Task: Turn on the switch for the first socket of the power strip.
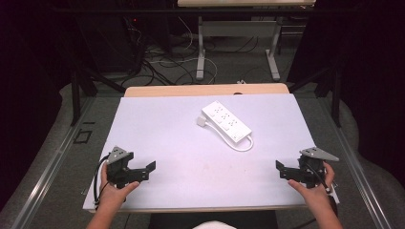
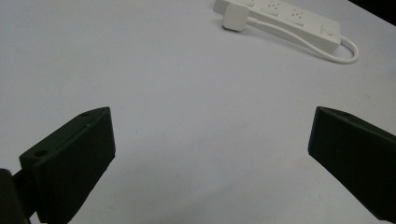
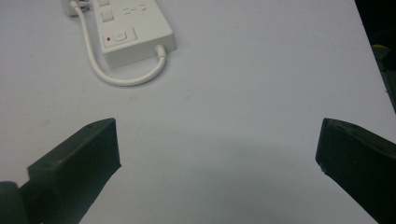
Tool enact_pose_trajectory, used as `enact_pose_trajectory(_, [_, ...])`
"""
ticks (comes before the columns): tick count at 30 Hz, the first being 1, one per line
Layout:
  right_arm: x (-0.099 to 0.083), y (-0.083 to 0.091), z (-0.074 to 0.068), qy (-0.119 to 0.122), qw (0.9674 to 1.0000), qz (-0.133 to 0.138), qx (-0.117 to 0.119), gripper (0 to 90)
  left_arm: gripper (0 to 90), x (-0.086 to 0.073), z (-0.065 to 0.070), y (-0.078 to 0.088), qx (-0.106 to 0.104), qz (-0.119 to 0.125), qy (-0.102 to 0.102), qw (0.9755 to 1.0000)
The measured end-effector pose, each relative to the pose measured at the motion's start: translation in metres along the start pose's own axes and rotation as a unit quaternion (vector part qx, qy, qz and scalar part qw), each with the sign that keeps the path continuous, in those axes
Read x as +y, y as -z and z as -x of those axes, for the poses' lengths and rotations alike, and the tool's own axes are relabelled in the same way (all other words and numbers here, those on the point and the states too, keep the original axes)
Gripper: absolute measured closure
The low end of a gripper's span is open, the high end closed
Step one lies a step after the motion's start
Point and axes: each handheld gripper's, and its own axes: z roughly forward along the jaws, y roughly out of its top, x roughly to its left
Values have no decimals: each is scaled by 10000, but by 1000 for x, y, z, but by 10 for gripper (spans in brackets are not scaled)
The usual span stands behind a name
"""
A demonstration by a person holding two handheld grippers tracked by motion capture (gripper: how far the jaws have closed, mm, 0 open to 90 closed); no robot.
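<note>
From where I stand, both tongs rest low at the near edge of the bench (image 1: 157, 119), the left tongs (image 1: 152, 168) at about seven o'clock and the right tongs (image 1: 279, 168) at about five, each with its jaws spread wide and nothing between them. The white power strip (image 1: 226, 121) lies just past the middle of the bench, toward one o'clock, slanted, with its short cord (image 1: 244, 145) looping off the near end and its plug (image 1: 201, 121) lying just beside its left flank.

The step in hand looks like the first reach toward the strip. I think it goes best if one pair of tongs steadies the body across its narrow width while the other takes the plug, coming in low and square so the pads meet flat sides rather than corners. The cord loop (image 3: 121, 79) is springy, so the plug may shift when nudged.

Room is generous: bare surface lies all around the strip, and both hands have a straight path inward. The right tongs sit close to the bench's right edge; the strip is well apart from any edge.
</note>
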Motion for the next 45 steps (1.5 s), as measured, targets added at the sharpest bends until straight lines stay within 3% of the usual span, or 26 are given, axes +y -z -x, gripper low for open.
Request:
enact_pose_trajectory(7, [2, 0, -3, -45, 9998, 175, -54, 0, 3, 1, 10, 2, 50, 46, -154, 9999])
enact_pose_trajectory(14, [1, -2, -7, -113, 9997, 104, 179, 0, 2, -1, 14, 5, 50, 30, -97, 9999])
enact_pose_trajectory(21, [4, -7, -13, 83, 9998, 28, 189, 0, 2, -1, 16, 4, -7, 32, -153, 9999])
enact_pose_trajectory(28, [8, -10, -24, 268, 9990, 123, 323, 1, 2, -1, 16, 3, -22, 44, -161, 9999])
enact_pose_trajectory(34, [9, -14, -30, 430, 9986, 4, 321, 57, 2, -2, 16, 2, 65, -12, -147, 9999])
enact_pose_trajectory(38, [8, -14, -31, 386, 9988, -75, 283, 144, 3, -1, 17, 3, 84, 28, -156, 9998])
enact_pose_trajectory(45, [8, -14, -28, 261, 9991, -104, 316, 192, 3, 0, 17, 1, 112, 38, -182, 9998])
